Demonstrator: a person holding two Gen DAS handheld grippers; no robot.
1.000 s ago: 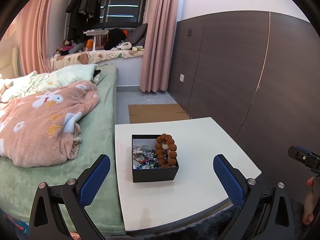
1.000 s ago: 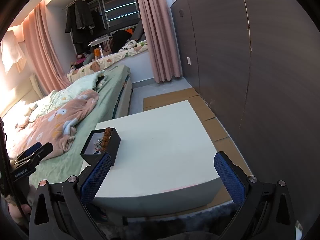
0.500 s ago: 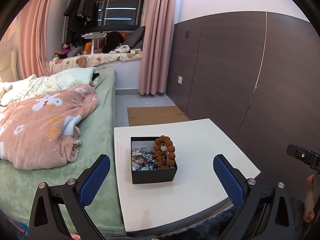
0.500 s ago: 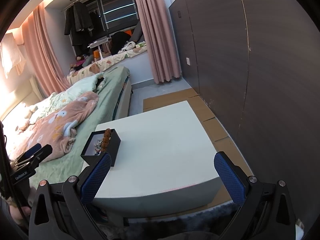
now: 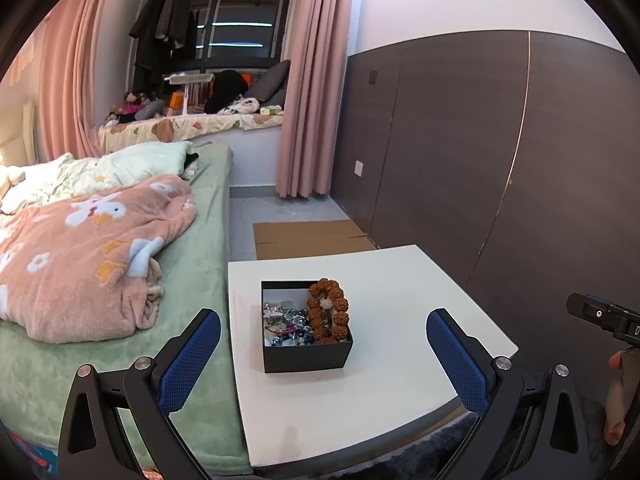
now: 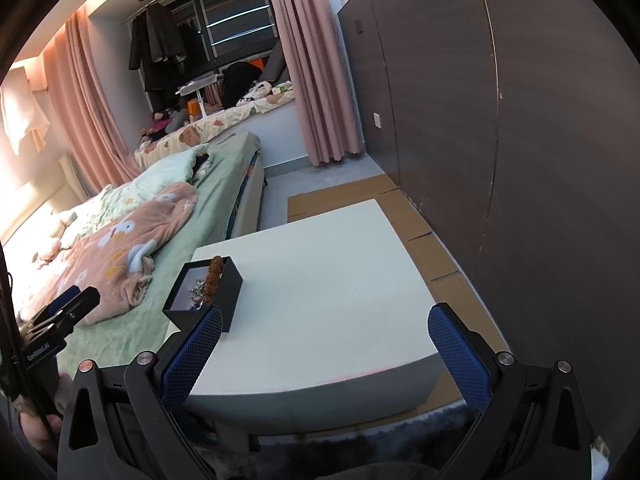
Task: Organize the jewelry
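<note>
Both the left gripper (image 5: 323, 354) and right gripper (image 6: 325, 346) hang spread and empty, the black jewelry box (image 5: 306, 327) just ahead of the left one on the desk (image 5: 384, 380), presumably lining up a reach.

a table (image 5: 400, 380) is standing just beside a bed (image 5: 200, 240), which is lying to its left. a box (image 5: 306, 356) is sitting on the table's left part, near the edge facing the bed. inside the box, a beaded bracelet (image 5: 328, 312) is leaning along the right wall, with a heap of small jewelry (image 5: 282, 326) lying to its left on the box floor. a blanket (image 5: 80, 248) is lying bunched on the bed, left of the box. flattened cardboard (image 5: 308, 238) is lying on the floor behind the table. a panelled wall (image 5: 500, 160) is running along the right side. curtains (image 5: 306, 80) are hanging at the far end, behind the cardboard.
</note>
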